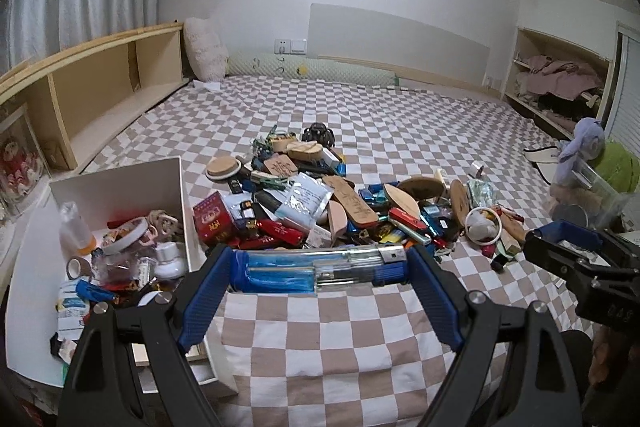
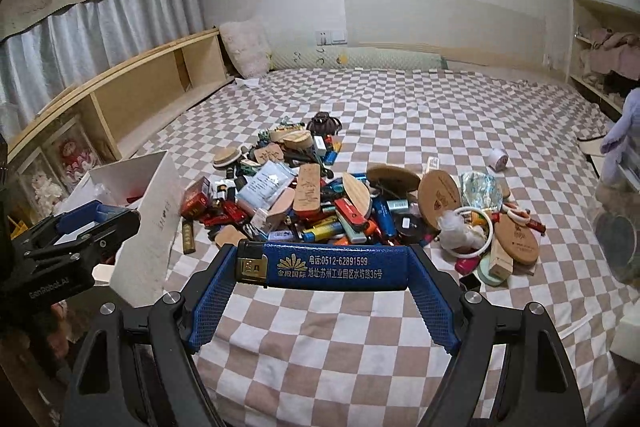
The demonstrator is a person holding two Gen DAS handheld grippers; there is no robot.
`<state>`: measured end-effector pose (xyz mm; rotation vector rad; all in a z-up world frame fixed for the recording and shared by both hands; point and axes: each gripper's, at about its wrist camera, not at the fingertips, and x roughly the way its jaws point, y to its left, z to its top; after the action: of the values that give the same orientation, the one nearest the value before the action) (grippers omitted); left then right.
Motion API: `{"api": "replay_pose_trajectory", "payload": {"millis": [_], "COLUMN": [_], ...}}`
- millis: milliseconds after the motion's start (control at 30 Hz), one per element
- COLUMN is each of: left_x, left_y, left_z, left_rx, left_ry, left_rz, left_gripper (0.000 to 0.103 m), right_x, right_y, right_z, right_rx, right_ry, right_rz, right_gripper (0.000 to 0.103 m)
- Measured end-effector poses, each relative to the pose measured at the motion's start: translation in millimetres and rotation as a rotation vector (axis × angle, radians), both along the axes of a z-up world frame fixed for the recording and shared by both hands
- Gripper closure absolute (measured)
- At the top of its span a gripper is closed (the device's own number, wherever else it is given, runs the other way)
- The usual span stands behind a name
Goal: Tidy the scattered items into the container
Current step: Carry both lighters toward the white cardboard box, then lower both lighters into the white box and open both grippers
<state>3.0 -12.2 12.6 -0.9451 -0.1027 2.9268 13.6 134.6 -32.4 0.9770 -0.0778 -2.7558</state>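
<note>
My left gripper (image 1: pixel 318 269) is shut on a clear blue lighter (image 1: pixel 304 269), held crosswise above the checked bed cover, just right of the white box (image 1: pixel 120 183). The box holds several small items. My right gripper (image 2: pixel 322 267) is shut on a dark blue printed lighter (image 2: pixel 328 267), also held crosswise in front of the pile (image 2: pixel 320 195) of scattered lighters, wooden discs, packets and rings. The pile also shows in the left wrist view (image 1: pixel 320 203). The right gripper shows at the right edge of the left view (image 1: pixel 576 259); the left gripper shows at the left of the right view (image 2: pixel 76 235).
A checked bed cover (image 2: pixel 400 115) spans the bed. Wooden shelving (image 1: pixel 100 87) runs along the left, a pillow (image 1: pixel 204 47) and bolster at the wall. A clear bin and plush toy (image 1: pixel 584 147) stand at the right. A tape roll (image 2: pixel 498 159) lies apart.
</note>
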Motion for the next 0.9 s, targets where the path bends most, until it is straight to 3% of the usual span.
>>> {"api": "replay_pose_trajectory", "payload": {"millis": [333, 900], "left_x": [15.8, 40.9], "left_y": [-16.8, -96.3], "left_z": [13.8, 16.2], "left_rx": [0.001, -0.007], "left_ry": [0.024, 0.020], "left_rz": [0.030, 0.189], "left_gripper": [0.016, 0.016], "right_x": [7.5, -4.9], "right_y": [-21.1, -98.6], "right_z": [18.5, 25.8], "right_rx": [-0.009, -0.018], "right_ry": [0.038, 0.041], "right_rz": [0.049, 0.205], "right_gripper": [0.020, 0.020]}}
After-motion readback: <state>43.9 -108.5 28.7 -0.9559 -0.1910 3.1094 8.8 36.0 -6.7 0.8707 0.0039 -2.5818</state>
